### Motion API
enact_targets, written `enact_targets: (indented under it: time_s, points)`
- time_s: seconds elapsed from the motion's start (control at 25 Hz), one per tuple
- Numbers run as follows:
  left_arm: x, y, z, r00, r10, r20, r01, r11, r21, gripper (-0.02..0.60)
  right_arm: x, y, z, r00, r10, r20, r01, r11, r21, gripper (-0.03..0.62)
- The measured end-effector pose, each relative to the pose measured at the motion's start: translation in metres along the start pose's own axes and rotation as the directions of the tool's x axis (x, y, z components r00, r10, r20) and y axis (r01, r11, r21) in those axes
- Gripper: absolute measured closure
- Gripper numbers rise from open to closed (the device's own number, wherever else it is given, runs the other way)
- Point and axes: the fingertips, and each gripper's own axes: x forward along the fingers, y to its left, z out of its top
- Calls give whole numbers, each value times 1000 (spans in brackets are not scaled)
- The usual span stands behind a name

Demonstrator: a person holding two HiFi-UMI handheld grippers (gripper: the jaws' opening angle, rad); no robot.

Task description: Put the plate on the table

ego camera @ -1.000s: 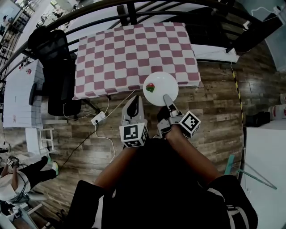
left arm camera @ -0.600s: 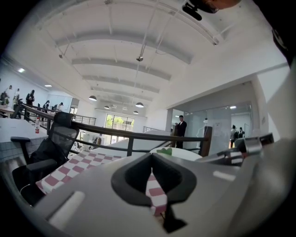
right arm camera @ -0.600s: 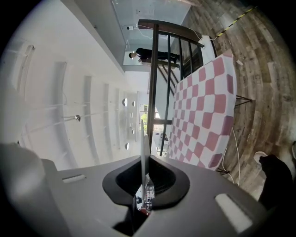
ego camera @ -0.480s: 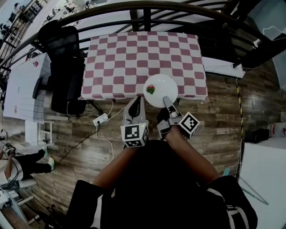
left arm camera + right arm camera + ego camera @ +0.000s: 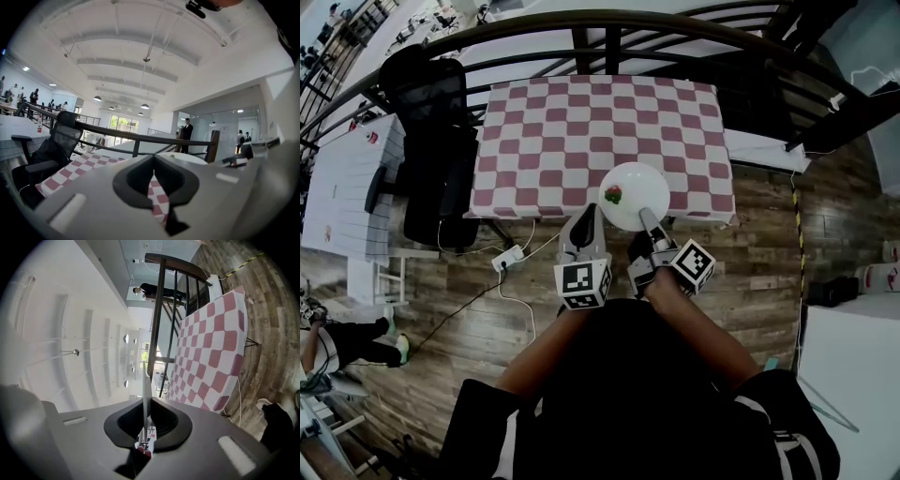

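Your right gripper [image 5: 647, 218] is clamped on the plate [image 5: 639, 182] rim at the bench [image 5: 562, 131] edge, your left gripper [image 5: 584, 223] is closed and empty, and setting the plate down is left.

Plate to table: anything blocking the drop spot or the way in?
Nothing visible. The right gripper pinches the plate by its near rim, at the near edge of the table, whose checkered top ahead is bare. The left gripper sits closed and empty to the plate's left, off the path.

Head view looks steeply down, gripper views along their jaws; all share the checkered table [image 5: 581, 131].
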Motion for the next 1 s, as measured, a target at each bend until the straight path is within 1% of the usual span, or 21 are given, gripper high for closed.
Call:
enact_targets:
  time_s: [0.12,0.2,0.28,0.4,0.48,0.52,0.56,0.6,0.68,0.84,1.0]
  points:
    - [2,7,0,1000,11,-4,-11,1000,-19,572,4,1,0,1000,13,4,-13,1000,1,579]
    - [5,10,-1,1000,14,0,-14,1000,-25,572,7,-2,-1,1000,-2,2,2,1000,2,579]
    - [6,11,-5,1000,9,1,-9,1000,-13,572,9,-7,-5,1000,-23,-11,23,1000,7,579]
    - [13,8,-16,1000,-11,-6,11,999,34,572,14,-11,-9,999,-38,-26,38,999,3,579]
    - [21,8,-21,1000,-26,-17,26,999,39,572,23,-10,-6,1000,-11,-14,11,1000,12,579]
    - [25,8,-22,999,-36,-24,37,999,35,572,25,-11,-3,1000,-16,-4,16,1000,13,579]
    - [30,8,-22,998,-49,-30,49,998,31,572,26,-13,1,999,-40,7,40,999,8,580]
    - [35,8,-21,998,-61,-33,62,998,30,572,27,-15,5,998,-64,19,64,998,0,579]
    - [47,13,-17,996,-77,-35,78,997,29,572,36,-15,14,996,-80,43,80,997,0,579]
    - [70,26,-1,995,-99,-19,100,994,46,572,61,-4,20,995,-66,74,63,997,46,579]
    - [90,33,12,991,-136,-12,137,989,51,572,85,8,27,995,-40,96,38,999,30,579]
